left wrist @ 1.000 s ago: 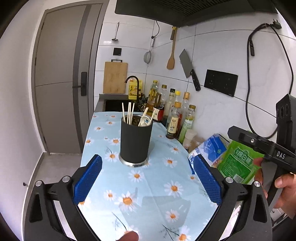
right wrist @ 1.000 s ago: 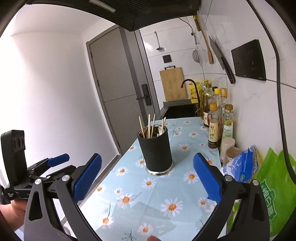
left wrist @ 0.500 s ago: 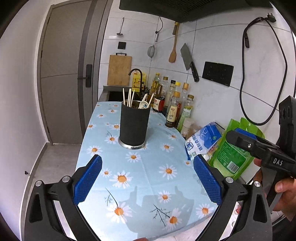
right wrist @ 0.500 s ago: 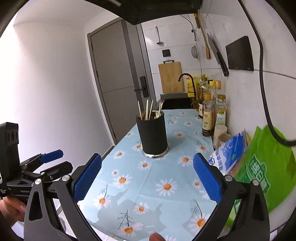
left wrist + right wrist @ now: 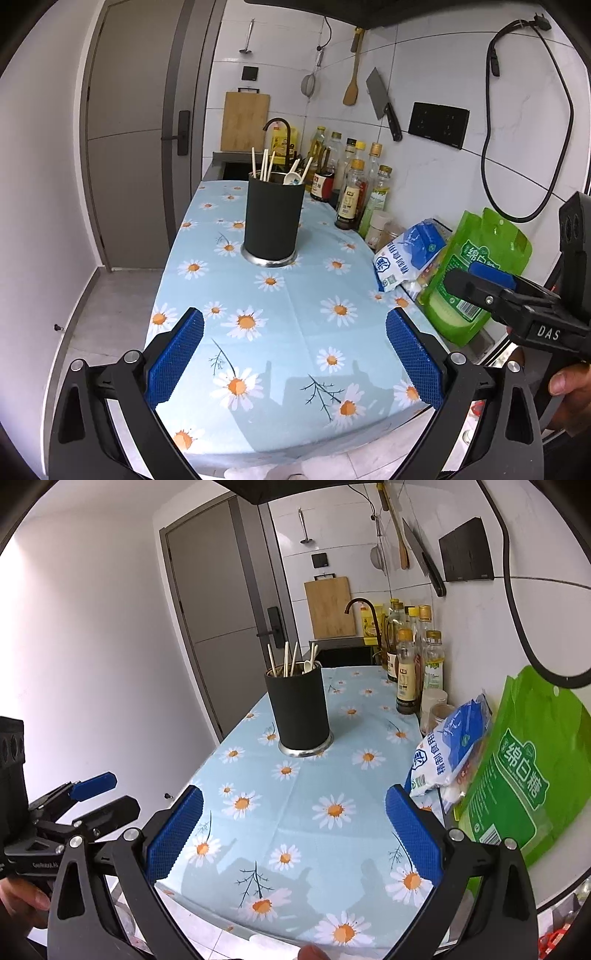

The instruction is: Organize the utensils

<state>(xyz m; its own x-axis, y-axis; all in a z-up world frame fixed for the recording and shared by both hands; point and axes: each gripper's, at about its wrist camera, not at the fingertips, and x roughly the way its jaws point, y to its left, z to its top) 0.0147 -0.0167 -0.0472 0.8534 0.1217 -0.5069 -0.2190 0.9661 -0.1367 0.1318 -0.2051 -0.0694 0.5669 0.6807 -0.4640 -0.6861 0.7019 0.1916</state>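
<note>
Chopsticks (image 5: 263, 165) stand in the black holder (image 5: 273, 221); both tools, left (image 5: 294, 362) and right (image 5: 293, 838), gape empty, so approach level.

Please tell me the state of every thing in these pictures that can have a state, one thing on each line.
Left claw: open, holding nothing.
Right claw: open, holding nothing.
Utensil holder: upright, holding chopsticks and a white spoon.
Door: closed.
Sauce bottles: upright, caps on.
Cleaver: hanging on the wall.
Wooden spatula: hanging on the wall.
</note>
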